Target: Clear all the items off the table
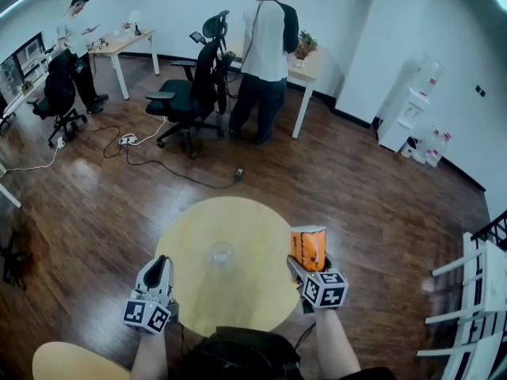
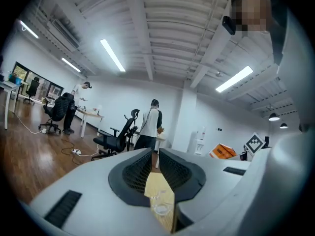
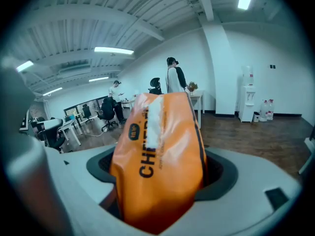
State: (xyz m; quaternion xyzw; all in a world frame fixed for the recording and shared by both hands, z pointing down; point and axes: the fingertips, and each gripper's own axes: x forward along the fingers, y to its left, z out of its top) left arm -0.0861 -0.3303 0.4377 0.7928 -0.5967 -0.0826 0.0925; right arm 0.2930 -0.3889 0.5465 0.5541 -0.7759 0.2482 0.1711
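A round yellow table stands right in front of me with a clear glass near its middle. My right gripper is shut on an orange soft pack with dark lettering, held upright above the table's right edge. In the right gripper view the pack fills the space between the jaws. My left gripper hovers over the table's near left edge, shut and empty. Through its narrow slit I see the tabletop and the glass.
A black office chair and a standing person are beyond the table, by a desk. Another person is at the far left. Cables lie on the wood floor. A white rack stands at right.
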